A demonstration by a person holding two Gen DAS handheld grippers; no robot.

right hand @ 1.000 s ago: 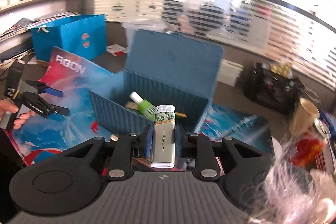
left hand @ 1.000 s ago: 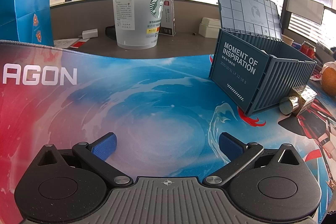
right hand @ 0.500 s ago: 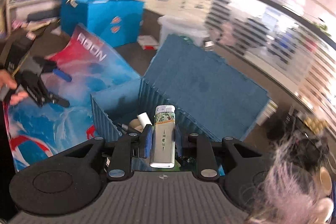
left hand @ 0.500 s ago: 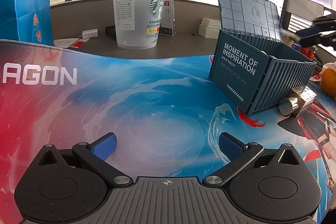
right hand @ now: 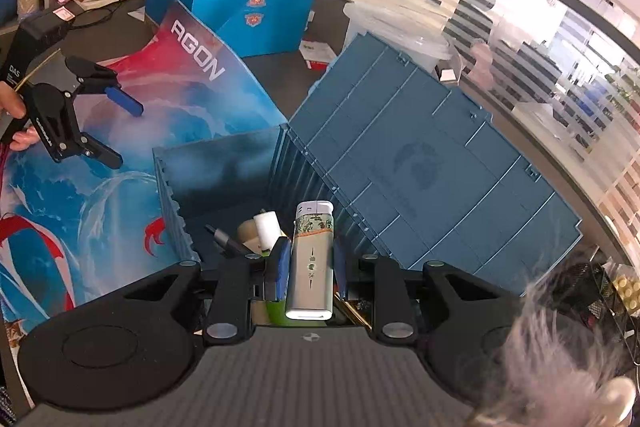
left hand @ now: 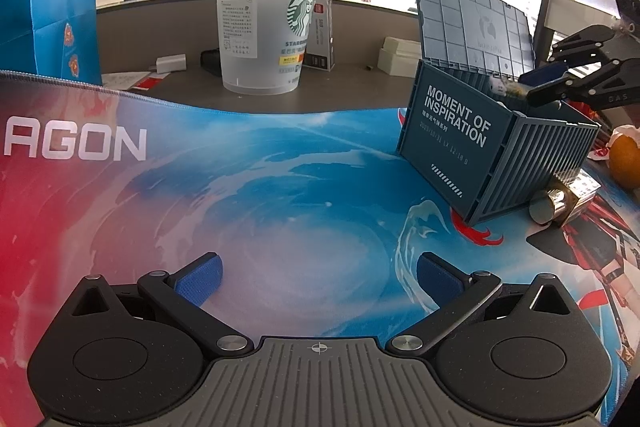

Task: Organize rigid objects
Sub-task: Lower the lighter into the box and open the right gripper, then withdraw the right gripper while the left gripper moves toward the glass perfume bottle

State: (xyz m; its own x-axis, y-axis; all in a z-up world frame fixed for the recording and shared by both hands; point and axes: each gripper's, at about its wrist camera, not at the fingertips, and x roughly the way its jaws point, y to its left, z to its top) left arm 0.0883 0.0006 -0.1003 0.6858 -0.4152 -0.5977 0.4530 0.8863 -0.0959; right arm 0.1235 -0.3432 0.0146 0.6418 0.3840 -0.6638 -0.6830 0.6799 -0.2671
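Silver lighter [right hand: 311, 259], floral-printed top, probably white-capped, above blue box [right hand: 224, 163].

A tall frosted Starbucks cup [left hand: 267, 31] stands on the grey counter [left hand: 352, 87] behind the colourful AGON mat [left hand: 168, 187], a bright blue paper bag [left hand: 48, 23] at the left, small white boxes [left hand: 398, 57] further back, an orange [left hand: 624, 159] at the right edge

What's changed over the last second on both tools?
The right tool, shut on the lighter throughout, has swung in over the open blue box, rolling as it came, and now shows above the box in the left view. The left tool stayed open and unmoved over the mat. Box, cup and metal cylinder are unchanged.
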